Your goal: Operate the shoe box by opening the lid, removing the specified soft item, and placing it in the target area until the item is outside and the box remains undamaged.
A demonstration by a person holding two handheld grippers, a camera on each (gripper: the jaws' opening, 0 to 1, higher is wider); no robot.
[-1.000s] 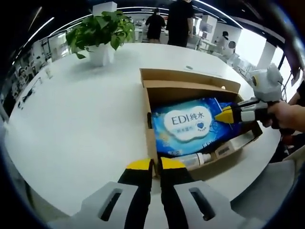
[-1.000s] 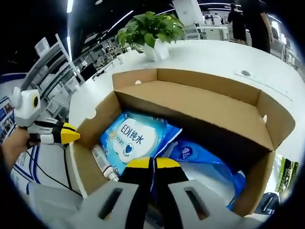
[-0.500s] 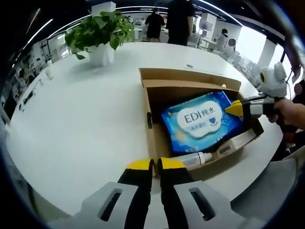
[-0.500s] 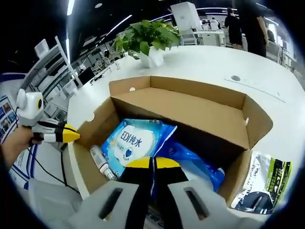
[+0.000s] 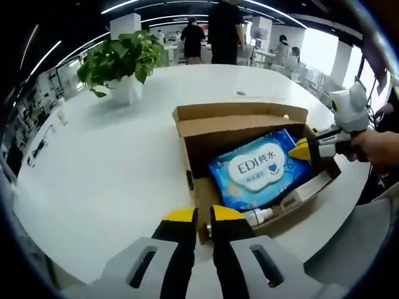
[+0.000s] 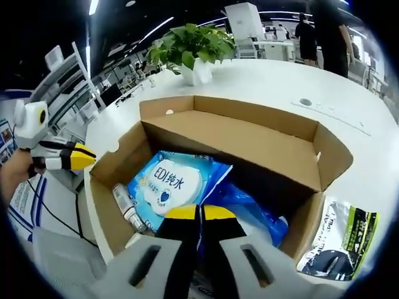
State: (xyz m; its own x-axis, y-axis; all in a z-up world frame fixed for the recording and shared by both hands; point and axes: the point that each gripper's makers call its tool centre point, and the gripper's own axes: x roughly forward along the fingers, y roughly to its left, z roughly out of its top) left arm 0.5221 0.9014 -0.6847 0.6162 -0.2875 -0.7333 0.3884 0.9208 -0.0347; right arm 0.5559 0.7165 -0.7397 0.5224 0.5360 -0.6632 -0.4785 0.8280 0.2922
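Bearing a potted plant [image 5: 120, 65], the white table [image 5: 93, 162] fronts an office.

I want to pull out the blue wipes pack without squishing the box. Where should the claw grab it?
Probably grab the blue wipes pack by its thin soft edge at the open right end, where the right claw already is. It lies flat in the shoe box, so coming from above over that low wall likely avoids the cardboard.

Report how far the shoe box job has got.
Done: the brown cardboard shoe box stands open. In hand: the right gripper is shut on the blue pack of wet wipes, still inside. The left gripper waits shut. Left: lifting it out and placing it.
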